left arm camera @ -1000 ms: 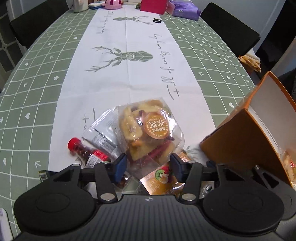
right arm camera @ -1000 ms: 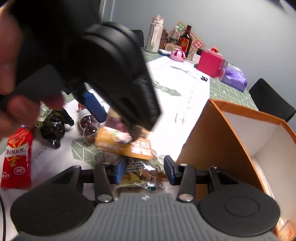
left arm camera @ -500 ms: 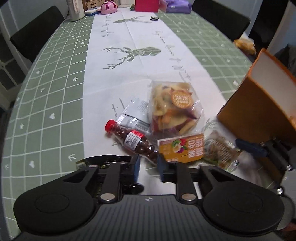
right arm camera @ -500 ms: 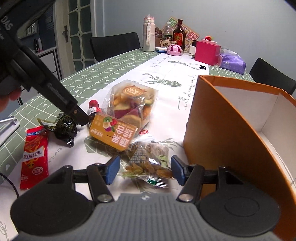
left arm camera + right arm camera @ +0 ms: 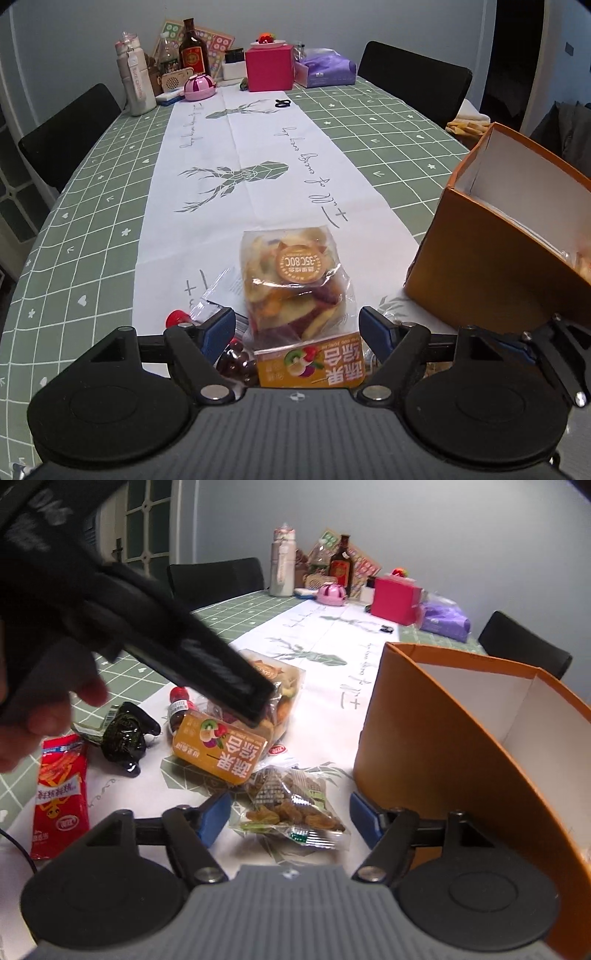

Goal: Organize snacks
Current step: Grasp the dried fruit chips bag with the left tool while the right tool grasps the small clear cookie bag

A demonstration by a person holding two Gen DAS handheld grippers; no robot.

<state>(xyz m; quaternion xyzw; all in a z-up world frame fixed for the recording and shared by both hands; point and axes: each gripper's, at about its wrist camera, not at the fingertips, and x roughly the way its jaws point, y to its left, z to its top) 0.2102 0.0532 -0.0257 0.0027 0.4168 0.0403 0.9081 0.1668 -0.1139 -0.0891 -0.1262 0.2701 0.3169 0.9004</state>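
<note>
Clear plastic bulges between my left hand-held gripper (image 5: 297, 328), whose jaws have just been opening and now straddle the fruit-chip bag (image 5: 295, 291) without pressing it, lined up for a grab; the orange box (image 5: 491, 266) waits just beside it on the table (image 5: 92, 206). From the right wrist, my right hand-held gripper (image 5: 286, 819), jaws just widened, frames the small nut packet (image 5: 291, 805), unclamped, close to the box wall for a short transfer.

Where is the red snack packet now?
In the right wrist view, the red snack packet lies flat at the far left on the table, beside the dark shiny packet.
</note>
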